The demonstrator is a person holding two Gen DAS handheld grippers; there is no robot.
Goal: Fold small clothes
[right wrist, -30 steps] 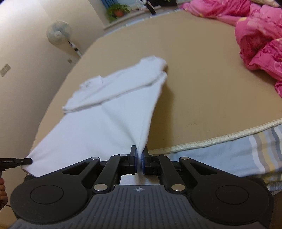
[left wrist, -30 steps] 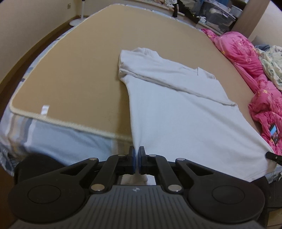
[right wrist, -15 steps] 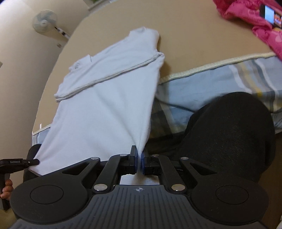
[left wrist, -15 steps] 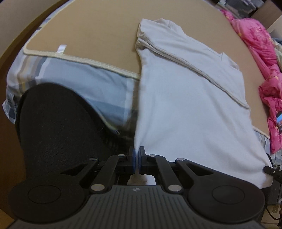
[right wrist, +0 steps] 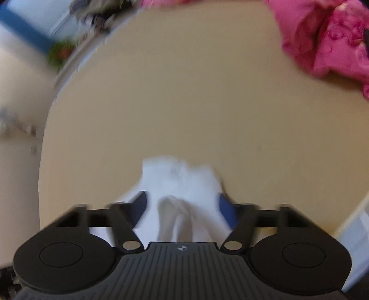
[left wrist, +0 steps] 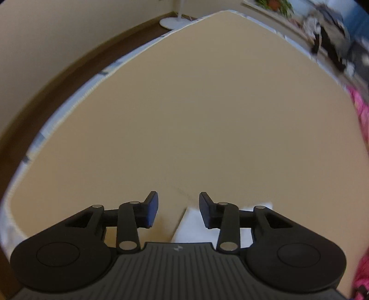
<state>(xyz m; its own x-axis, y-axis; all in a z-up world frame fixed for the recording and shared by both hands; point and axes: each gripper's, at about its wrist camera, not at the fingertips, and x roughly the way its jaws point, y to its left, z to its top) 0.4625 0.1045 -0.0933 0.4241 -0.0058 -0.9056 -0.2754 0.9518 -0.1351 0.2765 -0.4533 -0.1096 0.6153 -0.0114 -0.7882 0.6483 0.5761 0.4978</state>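
The white shirt (right wrist: 182, 182) lies on the tan bed cover (right wrist: 184, 103), mostly hidden under both grippers. In the right wrist view its bunched end shows between and beyond the spread fingers of my right gripper (right wrist: 182, 203), which is open. In the left wrist view only a white corner of the shirt (left wrist: 191, 226) shows below my left gripper (left wrist: 178, 207), which is open and empty above the tan cover (left wrist: 196, 115). The right view is motion-blurred.
A pink quilt (right wrist: 327, 39) lies bunched at the far right of the bed, also at the right edge of the left wrist view (left wrist: 362, 110). A white fan base (left wrist: 175, 22) stands on the floor past the bed's far-left edge. Clutter lines the far wall.
Both grippers were shut on the shirt's hem, holding it off the near bed edge. They have swung forward over the bed and opened, letting the hem go onto the shirt.
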